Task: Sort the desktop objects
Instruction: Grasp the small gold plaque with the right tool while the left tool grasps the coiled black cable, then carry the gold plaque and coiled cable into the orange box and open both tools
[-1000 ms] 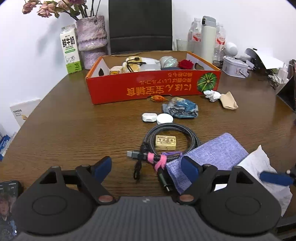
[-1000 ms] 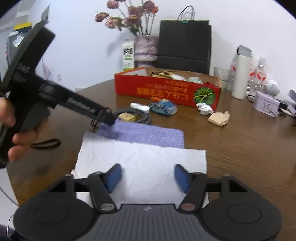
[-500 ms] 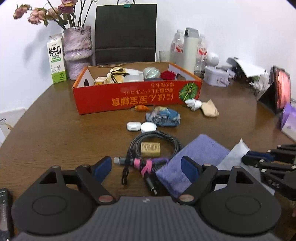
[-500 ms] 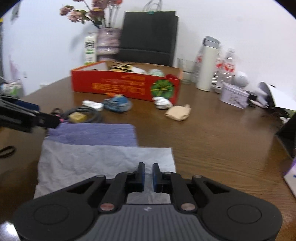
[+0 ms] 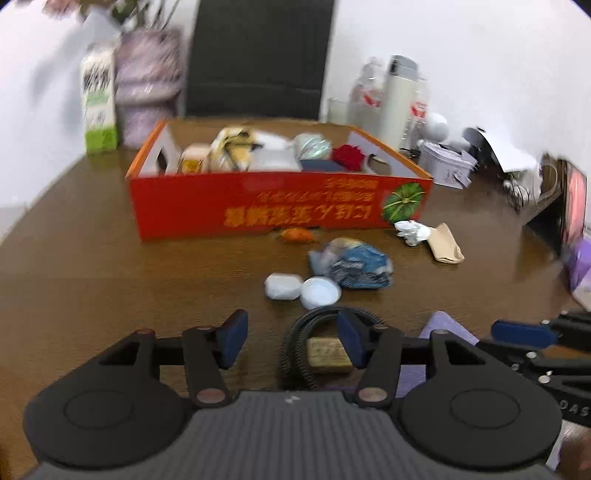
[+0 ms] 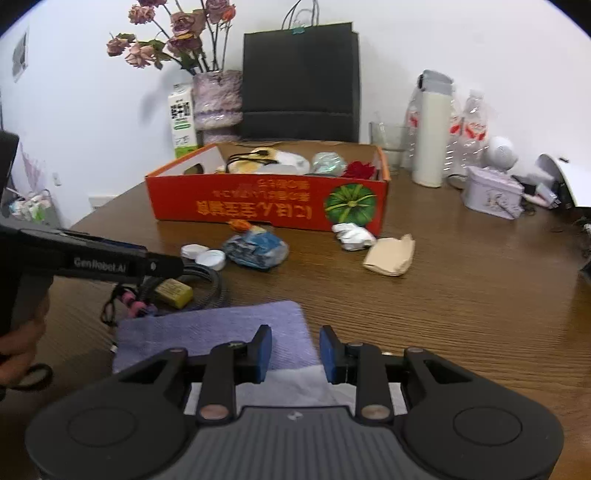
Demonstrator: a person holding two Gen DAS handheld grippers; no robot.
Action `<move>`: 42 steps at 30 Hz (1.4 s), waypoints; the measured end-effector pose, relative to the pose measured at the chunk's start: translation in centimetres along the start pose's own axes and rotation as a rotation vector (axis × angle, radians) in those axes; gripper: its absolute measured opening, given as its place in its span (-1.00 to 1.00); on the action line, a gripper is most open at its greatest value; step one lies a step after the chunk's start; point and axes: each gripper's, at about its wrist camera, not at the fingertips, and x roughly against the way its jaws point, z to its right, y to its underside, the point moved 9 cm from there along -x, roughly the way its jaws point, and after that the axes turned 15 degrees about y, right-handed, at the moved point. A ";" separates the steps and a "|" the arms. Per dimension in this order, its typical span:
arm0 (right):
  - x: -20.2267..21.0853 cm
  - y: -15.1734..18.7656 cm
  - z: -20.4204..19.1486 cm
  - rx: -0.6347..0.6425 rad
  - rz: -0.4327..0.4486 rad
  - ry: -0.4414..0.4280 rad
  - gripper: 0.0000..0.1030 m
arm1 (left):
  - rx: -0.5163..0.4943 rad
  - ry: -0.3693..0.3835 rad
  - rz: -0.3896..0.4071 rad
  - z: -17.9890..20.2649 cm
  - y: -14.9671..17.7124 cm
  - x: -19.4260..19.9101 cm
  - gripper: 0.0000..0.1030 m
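Right tongs [image 6: 295, 349] reopened w/ gap above purple cloth [image 6: 221, 328]; left tongs [image 5: 291, 339] spread wide; only right cam shows flowers [image 6: 173, 26].

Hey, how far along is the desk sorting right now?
Partly done. The red cardboard box already holds several items. Nothing is in hand: the left gripper and right gripper are both open and empty. Left on the table: purple cloth, coiled black cable, blue crumpled wrapper, white round cases.

Glossy wood-grain table [image 6: 480, 295]; ribbed purple cloth [image 6: 221, 332]; crumpled white paper [image 6: 306, 384]; printed cardboard box [image 6: 266, 206]
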 end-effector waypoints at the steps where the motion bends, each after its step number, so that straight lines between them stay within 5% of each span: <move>1: -0.4 -0.2 -0.3 0.008 -0.005 -0.004 -0.48 | 0.026 -0.010 -0.015 -0.7 0.2 -0.3 -0.14; 7: -1.9 -1.3 -3.9 0.062 -0.002 -0.052 -0.48 | -0.029 0.068 -0.093 0.0 -1.2 -3.1 -0.37; 9: -1.9 -1.4 -4.7 0.057 0.003 -0.068 -0.48 | -0.066 0.056 -0.122 0.7 -1.2 -3.3 -0.58; 12: -1.5 -1.2 -4.6 0.042 0.012 -0.073 -0.48 | -0.047 0.102 -0.076 1.2 -1.1 -2.0 -0.82; 19: -0.2 -1.5 -4.0 0.012 0.055 -0.101 -0.48 | -0.020 0.116 0.158 3.0 -3.7 5.2 -0.88; 23: 0.5 -2.9 -4.8 0.011 0.086 -0.130 -0.47 | -0.019 0.044 0.255 1.8 -4.8 9.7 -0.90; 30: -3.7 -2.9 -9.4 0.112 -0.035 -0.160 -0.19 | 0.058 -0.034 0.245 -1.9 -3.7 10.9 -0.91; 34: -4.5 -3.0 -10.4 0.128 -0.015 -0.110 -0.44 | 0.045 -0.047 0.266 -2.1 -4.0 11.9 -0.91; 42: 0.7 -6.8 -5.4 -0.031 0.128 -0.086 -0.44 | -0.026 -0.017 0.326 0.3 -8.0 13.4 -0.91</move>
